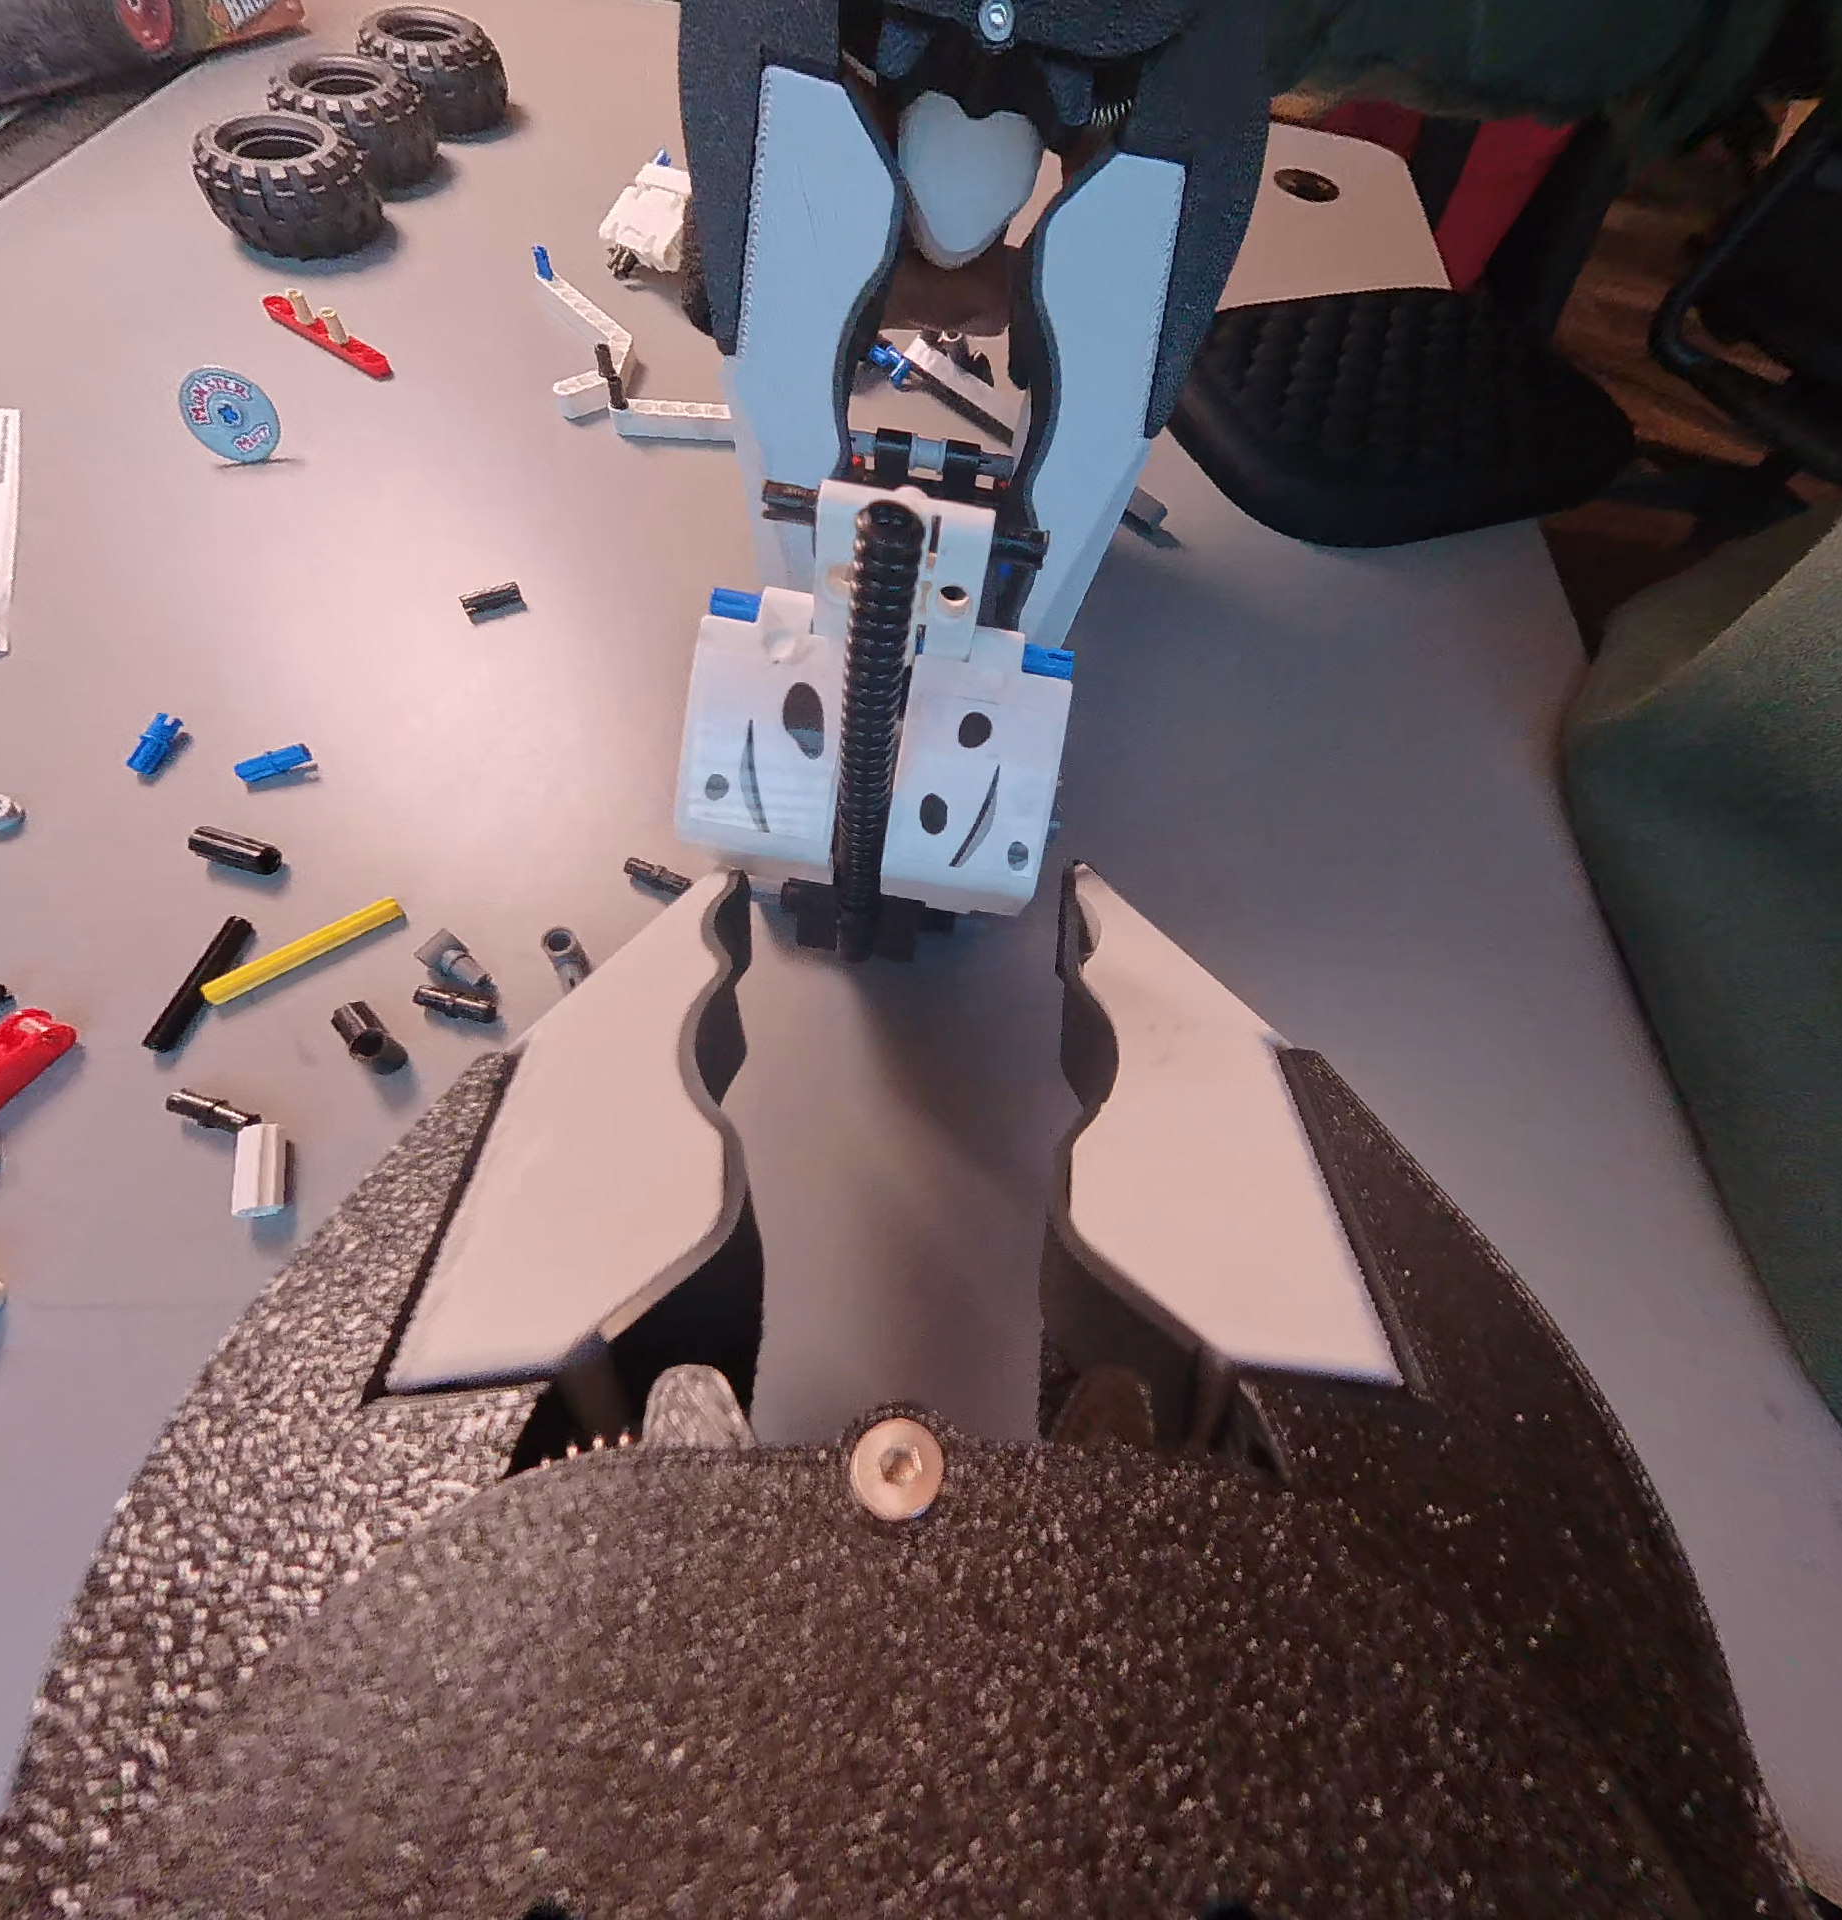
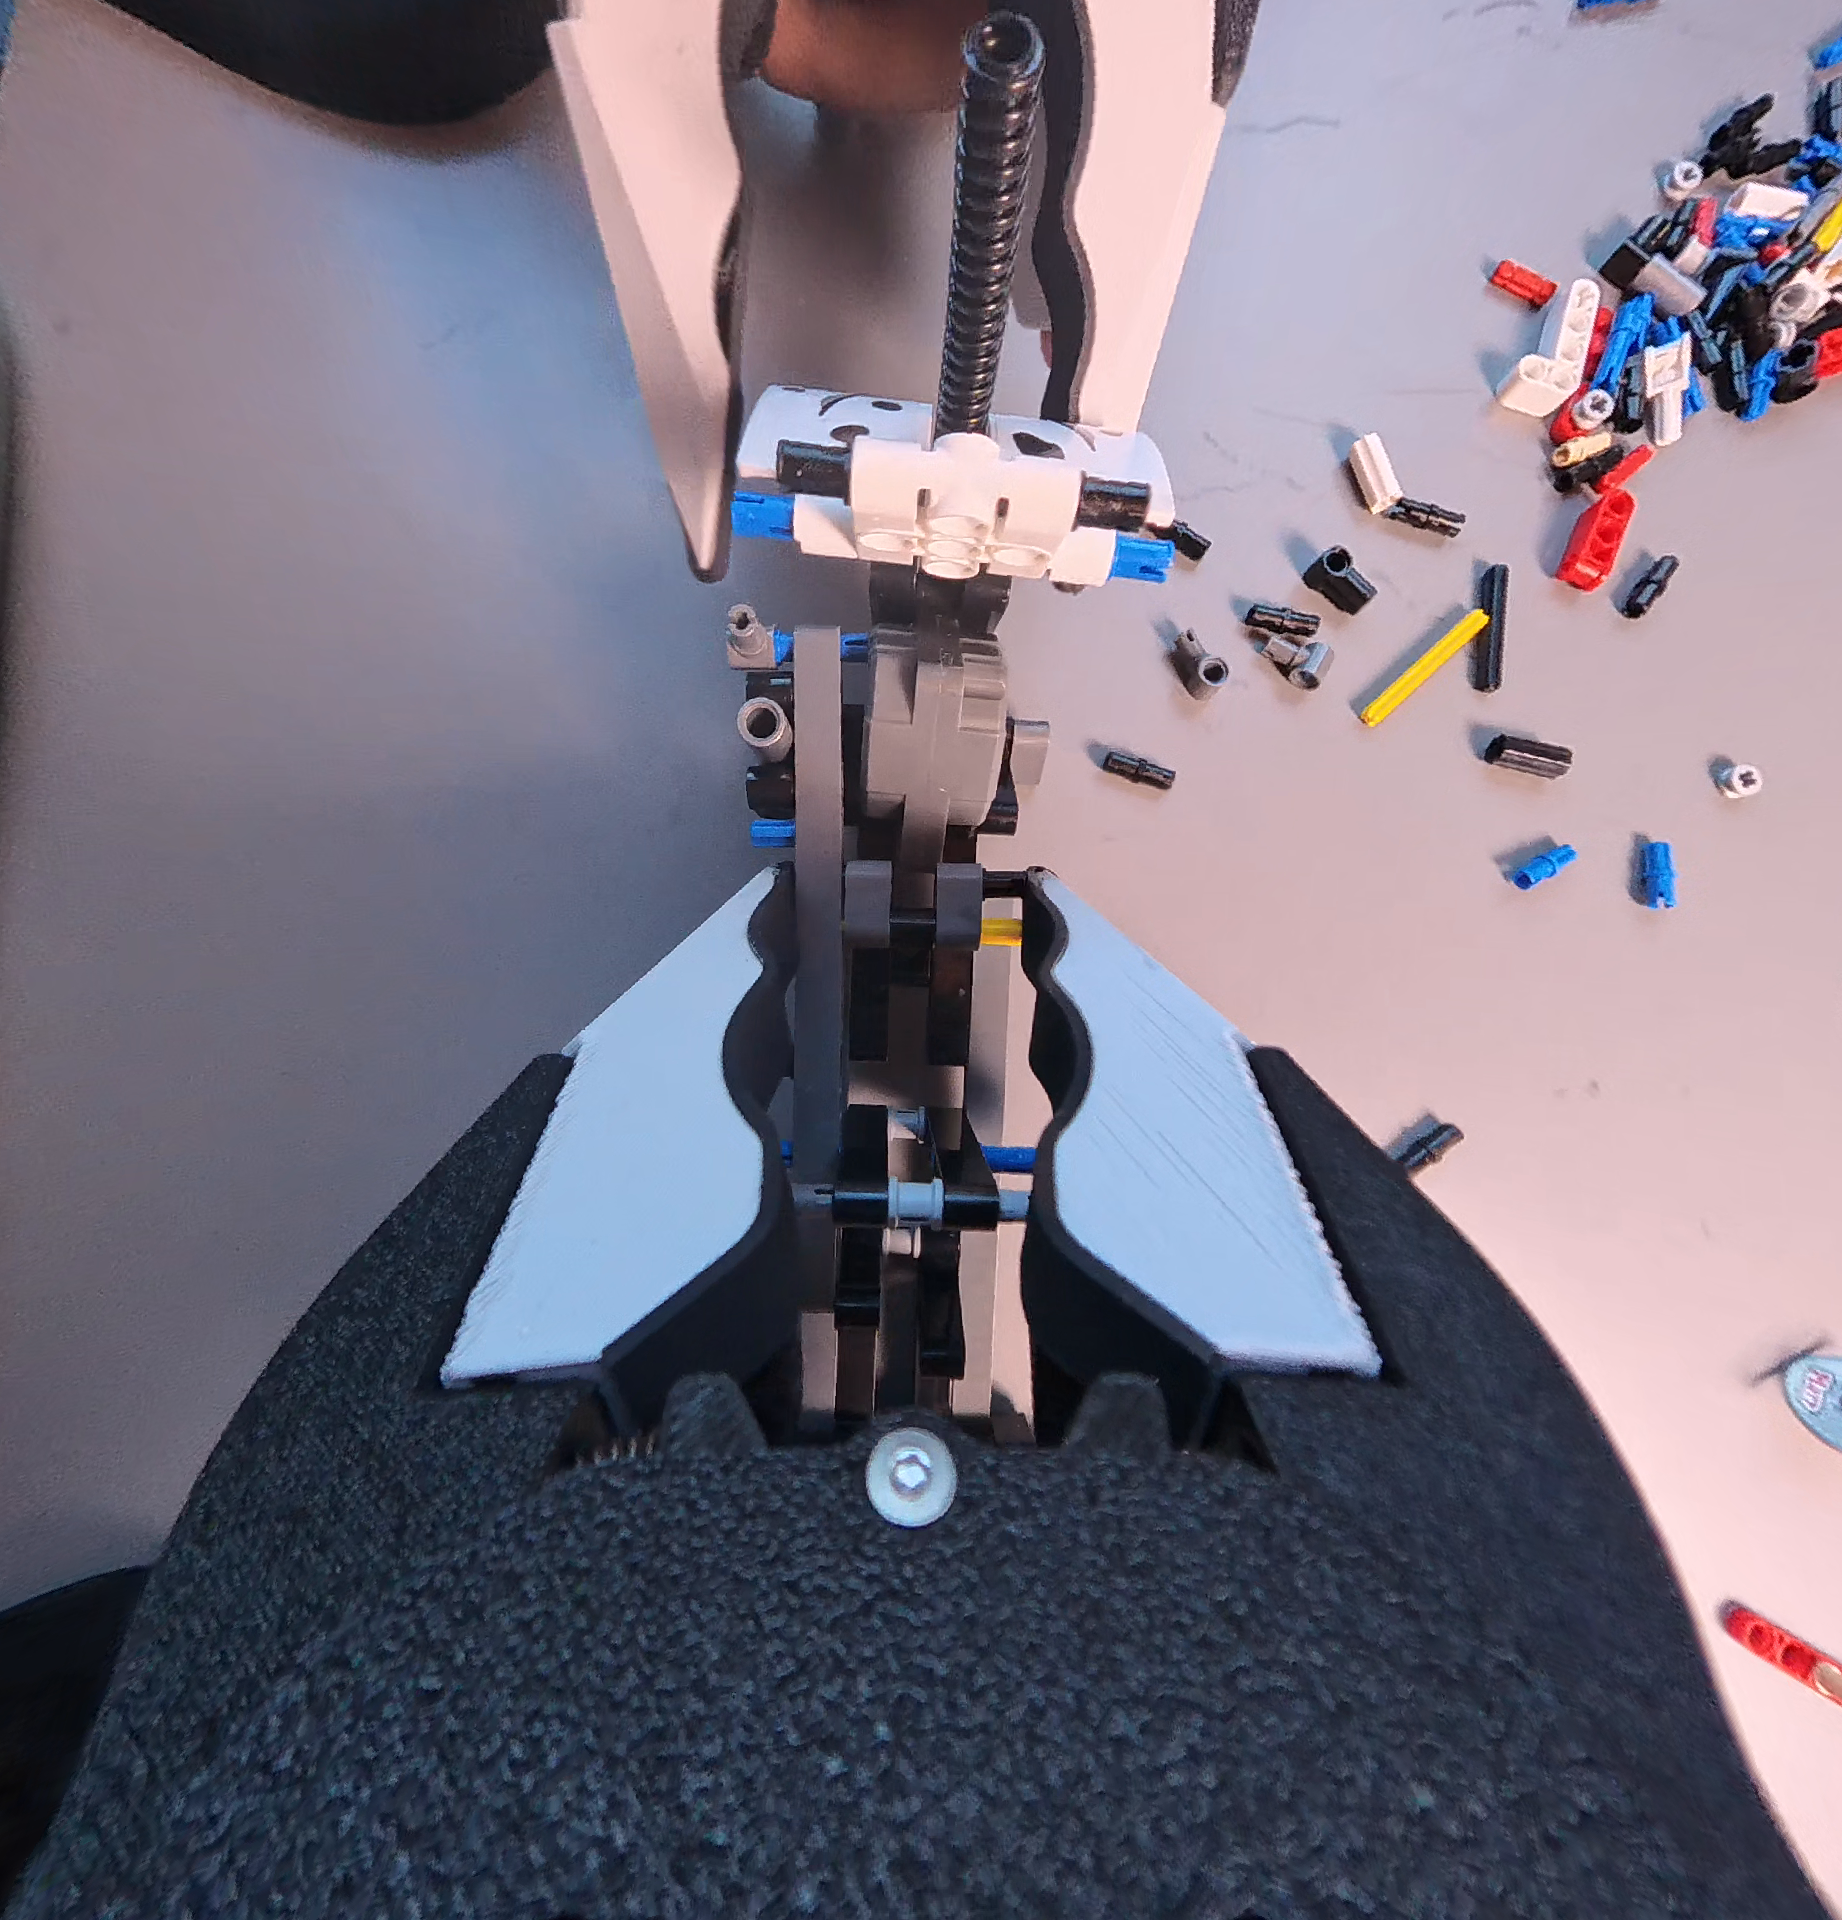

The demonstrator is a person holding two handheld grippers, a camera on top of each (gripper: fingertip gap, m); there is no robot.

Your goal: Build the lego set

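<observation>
The right gripper (image 2: 906, 904) was clamped on the model (image 2: 896, 748), held above the table (image 1: 1312, 727). The left gripper (image 1: 901, 894) stood wide apart, empty, facing the model's white end.

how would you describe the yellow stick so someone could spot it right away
On the grey table, look among the loose small parts left of the half-built model. The yellow stick lies flat there, its lower end touching a black stick. It is the only long, thin yellow piece among stubby black, blue and grey bits.
</observation>
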